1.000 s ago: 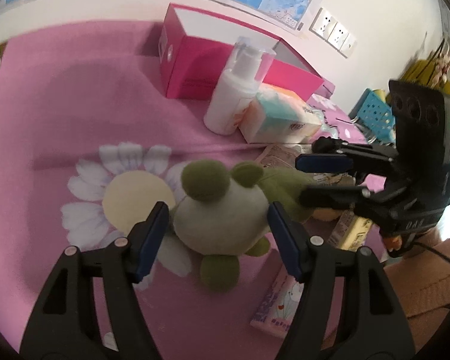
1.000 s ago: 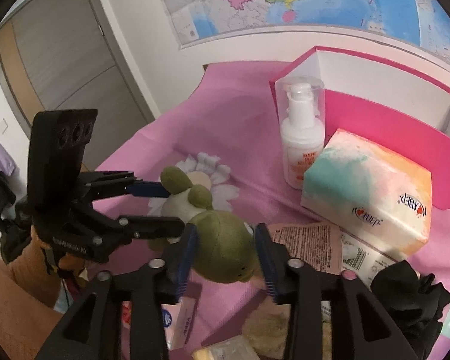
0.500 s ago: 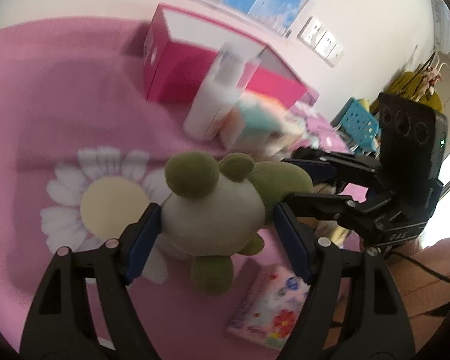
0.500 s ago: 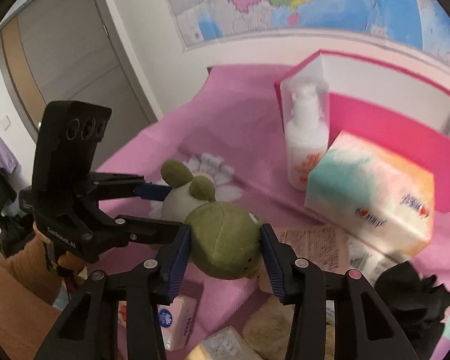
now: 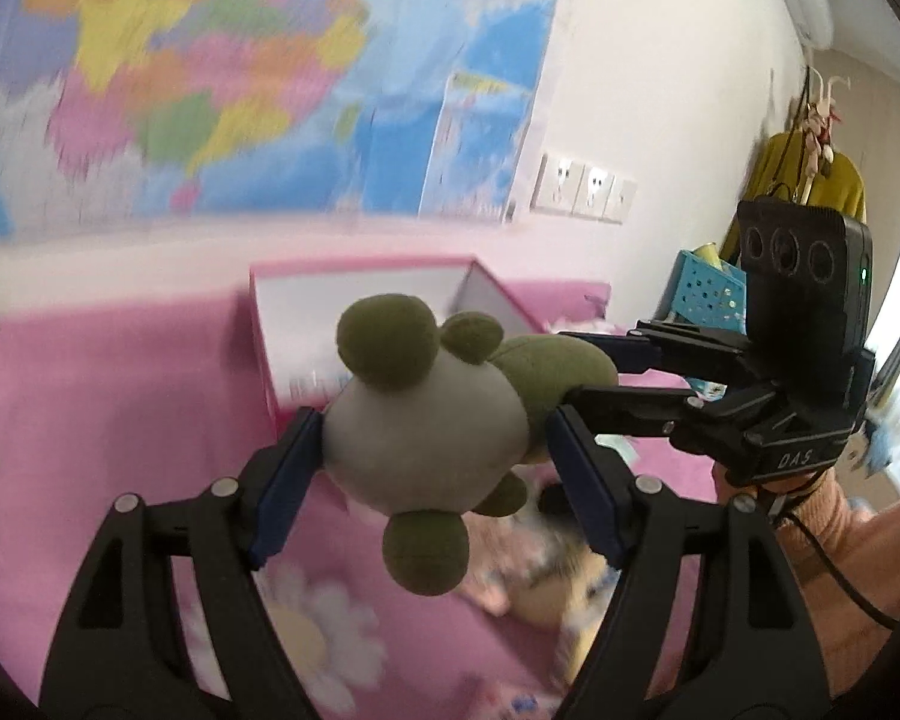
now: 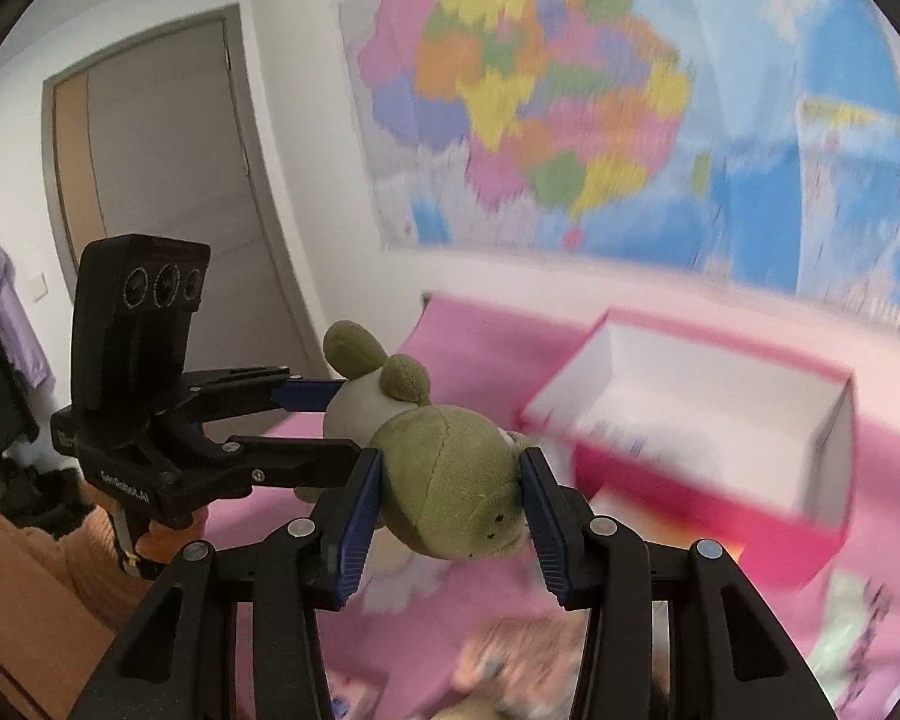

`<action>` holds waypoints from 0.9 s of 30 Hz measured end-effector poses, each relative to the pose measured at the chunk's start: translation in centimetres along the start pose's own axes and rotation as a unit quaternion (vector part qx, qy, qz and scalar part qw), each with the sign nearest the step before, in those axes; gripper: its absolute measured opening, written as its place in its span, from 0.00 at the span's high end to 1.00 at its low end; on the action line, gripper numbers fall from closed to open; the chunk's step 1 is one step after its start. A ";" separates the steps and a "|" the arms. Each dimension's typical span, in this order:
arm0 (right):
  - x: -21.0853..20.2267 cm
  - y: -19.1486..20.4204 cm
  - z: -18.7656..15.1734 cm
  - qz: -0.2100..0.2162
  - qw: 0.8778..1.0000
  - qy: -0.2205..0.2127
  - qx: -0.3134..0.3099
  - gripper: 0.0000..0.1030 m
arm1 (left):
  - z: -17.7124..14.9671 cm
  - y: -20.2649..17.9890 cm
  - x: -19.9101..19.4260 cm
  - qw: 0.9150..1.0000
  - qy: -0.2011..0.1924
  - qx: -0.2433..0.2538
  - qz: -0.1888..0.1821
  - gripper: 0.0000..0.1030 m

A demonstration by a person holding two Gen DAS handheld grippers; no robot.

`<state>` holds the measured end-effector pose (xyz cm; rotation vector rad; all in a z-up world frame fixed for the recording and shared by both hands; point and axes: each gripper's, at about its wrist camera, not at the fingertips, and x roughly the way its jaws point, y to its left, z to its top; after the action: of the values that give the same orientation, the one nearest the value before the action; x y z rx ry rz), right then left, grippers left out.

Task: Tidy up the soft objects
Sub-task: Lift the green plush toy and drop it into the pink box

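The pink box (image 6: 720,450) sits open on the pink flowered cloth (image 5: 120,420) of the table, its white inside showing; blur keeps me from telling what, if anything, lies in it. The green frog plush (image 5: 426,432) hangs in the air in front of the box, clear of the cloth, held from two sides at once. The left gripper (image 5: 432,474) has its jaws pinching the pale belly, the plush's feet pointing toward the camera. The right gripper (image 6: 450,492) has its jaws pinching the green head.

Below the plush, small packets and another soft thing lie on the cloth, too smeared to name. A coloured wall map (image 6: 600,120) hangs behind the table.

Only the left wrist view shows the wall sockets (image 5: 585,189), a blue perforated basket (image 5: 702,294) and a yellow garment (image 5: 810,174) on a rack. Only the right wrist view shows the grey door (image 6: 168,180), a purple garment (image 6: 6,312) hanging beside it, and the plush's small dark eyes.
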<state>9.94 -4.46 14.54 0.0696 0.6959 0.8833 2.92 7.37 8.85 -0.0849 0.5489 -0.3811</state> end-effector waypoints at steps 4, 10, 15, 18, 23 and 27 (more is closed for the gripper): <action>-0.1 -2.5 2.5 -0.009 1.000 -0.021 0.007 0.55 | 3.8 0.9 2.8 1.000 0.003 0.015 0.004 0.25; 2.4 -7.0 4.3 -0.019 0.999 -0.013 0.028 0.55 | 5.8 3.5 7.7 0.999 0.039 -0.009 -0.010 0.25; 5.4 -10.7 3.7 -0.013 0.998 0.010 0.062 0.55 | 5.6 5.3 11.4 0.997 0.069 -0.029 0.001 0.25; 7.2 -12.3 3.1 -0.007 0.997 0.024 0.077 0.55 | 5.3 6.3 13.1 0.996 0.082 -0.037 0.007 0.25; 10.0 -14.3 2.1 0.004 0.994 0.049 0.093 0.54 | 3.9 8.0 15.3 0.992 0.107 -0.060 0.019 0.26; 12.3 -15.9 0.8 -0.016 0.989 0.086 0.117 0.46 | 3.3 8.5 15.8 0.991 0.105 -0.066 0.038 0.26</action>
<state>26.68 -5.59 3.35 0.1932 0.9580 0.7794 19.84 9.23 2.36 -0.1526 0.7839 -0.2797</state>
